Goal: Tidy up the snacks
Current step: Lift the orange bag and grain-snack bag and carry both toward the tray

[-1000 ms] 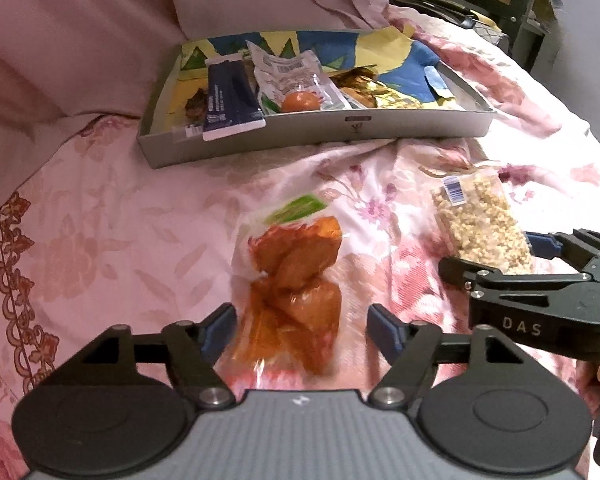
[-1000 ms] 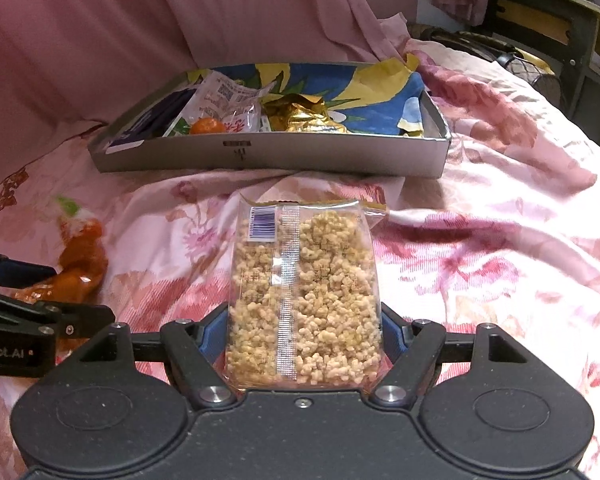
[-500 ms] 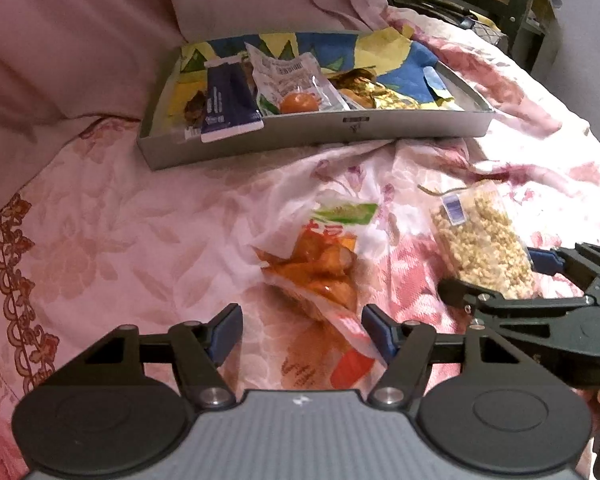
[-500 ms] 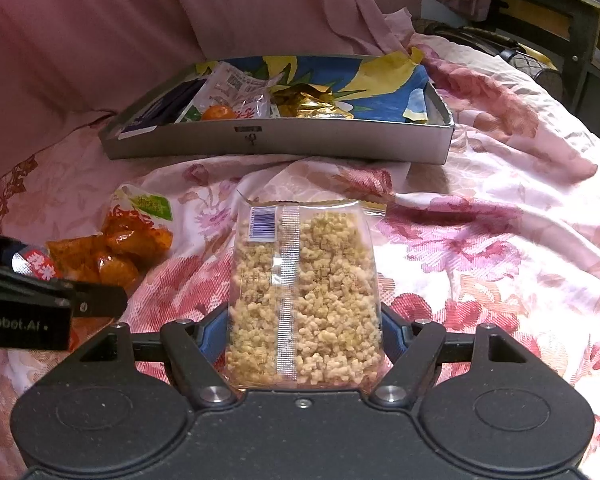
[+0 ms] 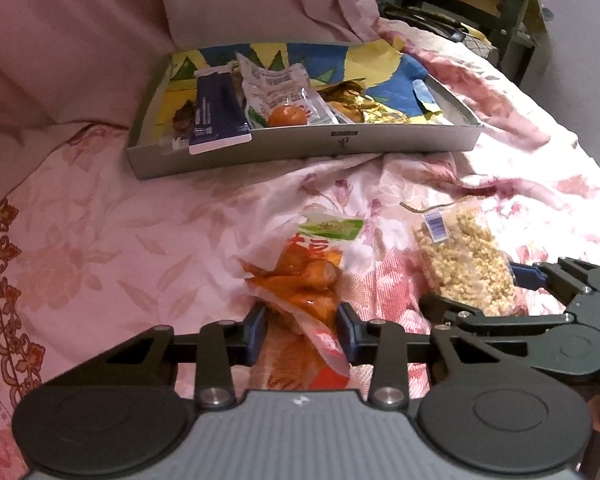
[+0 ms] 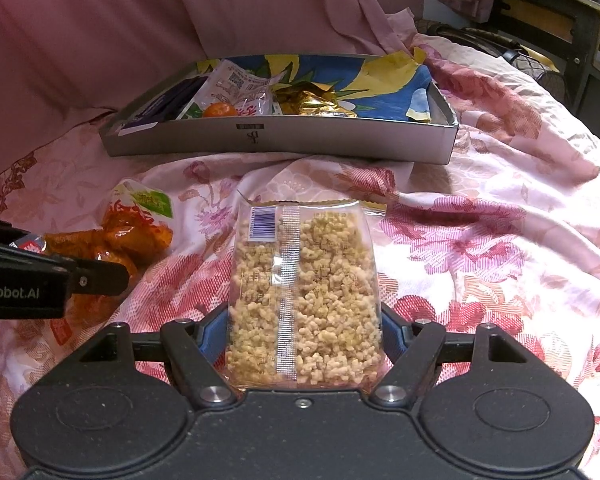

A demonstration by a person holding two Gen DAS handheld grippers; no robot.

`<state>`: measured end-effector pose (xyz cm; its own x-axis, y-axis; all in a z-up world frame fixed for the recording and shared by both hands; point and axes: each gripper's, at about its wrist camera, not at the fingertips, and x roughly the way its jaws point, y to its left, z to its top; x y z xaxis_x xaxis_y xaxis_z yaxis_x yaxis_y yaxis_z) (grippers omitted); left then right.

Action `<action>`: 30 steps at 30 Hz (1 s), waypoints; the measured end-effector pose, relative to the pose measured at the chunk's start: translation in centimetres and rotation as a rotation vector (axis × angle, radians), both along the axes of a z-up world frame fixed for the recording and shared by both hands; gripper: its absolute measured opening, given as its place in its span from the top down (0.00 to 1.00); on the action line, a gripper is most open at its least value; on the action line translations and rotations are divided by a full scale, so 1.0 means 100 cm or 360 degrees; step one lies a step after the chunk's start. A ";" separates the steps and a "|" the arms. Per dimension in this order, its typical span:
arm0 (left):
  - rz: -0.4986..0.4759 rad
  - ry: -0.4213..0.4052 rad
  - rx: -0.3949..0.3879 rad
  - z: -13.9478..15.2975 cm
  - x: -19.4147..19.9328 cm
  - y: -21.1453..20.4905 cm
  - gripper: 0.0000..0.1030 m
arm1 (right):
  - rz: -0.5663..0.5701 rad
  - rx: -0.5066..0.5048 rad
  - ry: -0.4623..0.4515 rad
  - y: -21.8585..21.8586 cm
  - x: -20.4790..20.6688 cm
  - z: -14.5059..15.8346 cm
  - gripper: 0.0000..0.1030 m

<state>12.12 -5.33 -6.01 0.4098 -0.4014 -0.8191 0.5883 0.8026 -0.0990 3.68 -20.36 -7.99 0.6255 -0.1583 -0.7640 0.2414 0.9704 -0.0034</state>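
Left wrist view. Left gripper [image 5: 301,330] low over the floral bedspread [image 5: 100,248], aimed toward the grey tray [image 5: 300,146]; blue pads [image 5: 255,334] pinched onto the near end of the orange snack bag [image 5: 304,280], which lies crumpled between them with its green-and-white top pointing at the tray. Characters on the bag too blurred to read. Right gripper [image 5: 476,298] in from the right edge, level with the left, closed around the puffed-grain bag [image 5: 466,264], barcode sticker at its far corner. In the tray, well beyond both: dark blue packet [image 5: 216,116] overhanging the front wall, clear packet [image 5: 278,88] with an orange ball [image 5: 286,116] in it, gold foil wrapper [image 5: 360,106], all on a blue and yellow liner. Small mark on the tray's front wall, not legible. Pink curtain behind, dark furniture at upper right.

Right wrist view. Right gripper [image 6: 304,336] pointing at the tray [image 6: 300,142], pads clamped on both sides of the puffed-grain bag [image 6: 304,296], held lengthwise with the barcode at upper left and a silver seam down the middle. Left gripper [image 6: 60,276] entering from the left edge, partial "nRobot.AI" readable on its body, tip resting over the orange snack bag [image 6: 132,236]. Nothing between the grain bag and the tray but rumpled bedspread [image 6: 480,240].
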 end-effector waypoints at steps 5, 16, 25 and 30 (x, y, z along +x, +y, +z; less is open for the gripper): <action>0.0013 0.0016 -0.0016 0.000 0.001 0.002 0.63 | 0.0000 0.0000 -0.0001 0.000 0.000 0.000 0.27; 0.0072 0.0085 -0.0063 0.001 0.006 0.007 0.66 | 0.0010 0.0019 -0.0029 0.000 -0.002 0.002 0.27; 0.0022 0.0092 0.0014 -0.006 0.008 0.000 0.59 | 0.0016 0.0017 -0.0027 0.000 -0.002 0.002 0.27; 0.0025 0.0098 0.0001 -0.006 0.010 0.001 0.61 | 0.0015 0.0019 -0.0029 0.000 -0.002 0.002 0.27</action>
